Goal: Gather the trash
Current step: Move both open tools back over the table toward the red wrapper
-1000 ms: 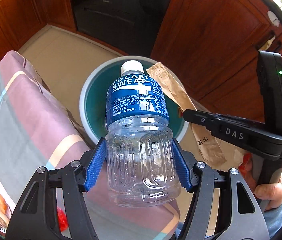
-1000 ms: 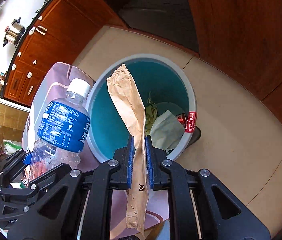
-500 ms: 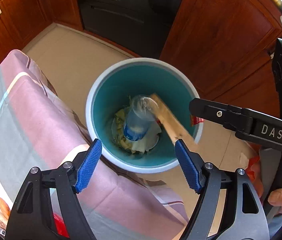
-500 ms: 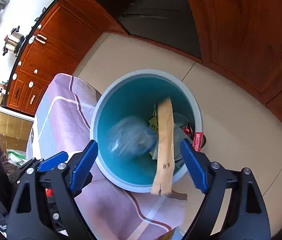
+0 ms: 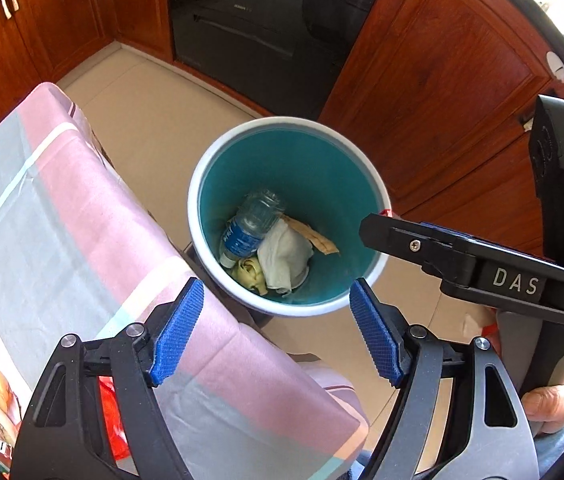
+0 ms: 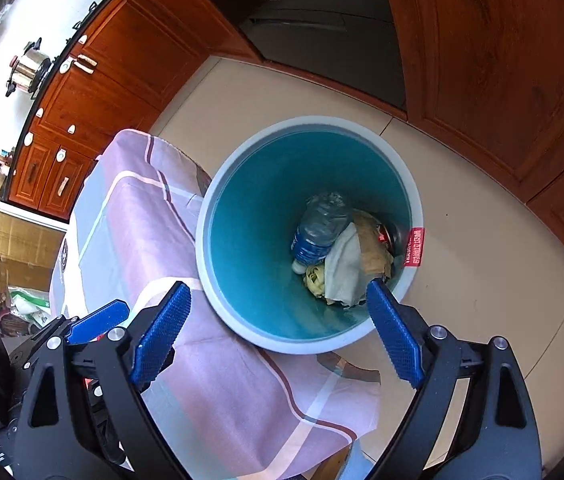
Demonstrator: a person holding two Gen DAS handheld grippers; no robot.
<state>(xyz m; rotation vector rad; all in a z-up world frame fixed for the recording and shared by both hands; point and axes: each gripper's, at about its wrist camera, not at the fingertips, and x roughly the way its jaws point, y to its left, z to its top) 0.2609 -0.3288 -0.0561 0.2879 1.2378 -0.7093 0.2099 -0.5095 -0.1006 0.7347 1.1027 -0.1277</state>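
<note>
A round bin with a white rim [image 5: 206, 168] [image 6: 218, 184] and teal inside stands on the floor beside the table. In it lie a clear bottle with a blue label [image 5: 252, 224] [image 6: 320, 226], a brown paper wrapper [image 5: 314, 236] [image 6: 372, 244], a white tissue [image 5: 286, 254] [image 6: 342, 268] and yellowish scraps. My left gripper [image 5: 278, 332] is open and empty above the bin's near rim. My right gripper [image 6: 278, 336] is open and empty above the bin; its finger shows in the left wrist view [image 5: 402, 236].
A table with a pink and grey checked cloth [image 5: 62, 240] [image 6: 154, 248] lies left of the bin; red packaging [image 5: 112, 412] sits under my left gripper. Wooden cabinets [image 5: 442, 80] and a dark appliance [image 5: 262, 32] line the tiled floor [image 6: 482, 280].
Both grippers opened. The bottle dropped from the left gripper and the brown wrapper from the right; both fell into the bin and now lie at its bottom.
</note>
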